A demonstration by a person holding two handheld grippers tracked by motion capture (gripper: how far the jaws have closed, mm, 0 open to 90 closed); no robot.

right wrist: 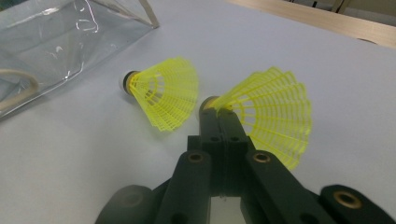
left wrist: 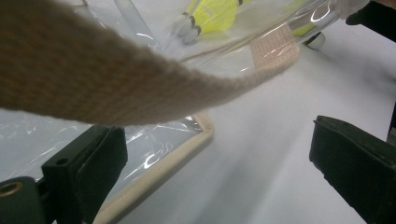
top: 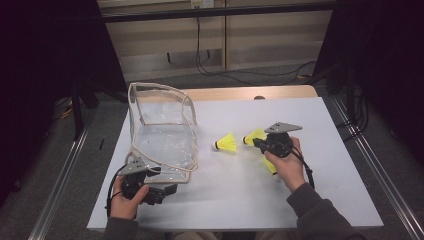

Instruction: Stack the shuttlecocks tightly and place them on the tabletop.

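A clear plastic bag [top: 162, 135] with beige trim lies on its side on the white table [top: 225, 195], mouth toward me. My left gripper [top: 167, 191] stands open at the bag's near edge. In the left gripper view the trim [left wrist: 177, 154] runs between the spread jaws of the left gripper [left wrist: 217, 154] and a beige strap [left wrist: 116, 88] hangs across the top. My right gripper [right wrist: 219, 116] is shut on a yellow shuttlecock [right wrist: 273, 114] just behind its cork. A second yellow shuttlecock [right wrist: 163, 93] lies loose just left of it, also in the high view [top: 227, 144].
A third yellow shuttlecock [top: 270, 165] lies on the table partly under the right hand. A wooden strip [top: 250, 93] borders the table's far edge. Cables [top: 240, 75] trail on the floor beyond.
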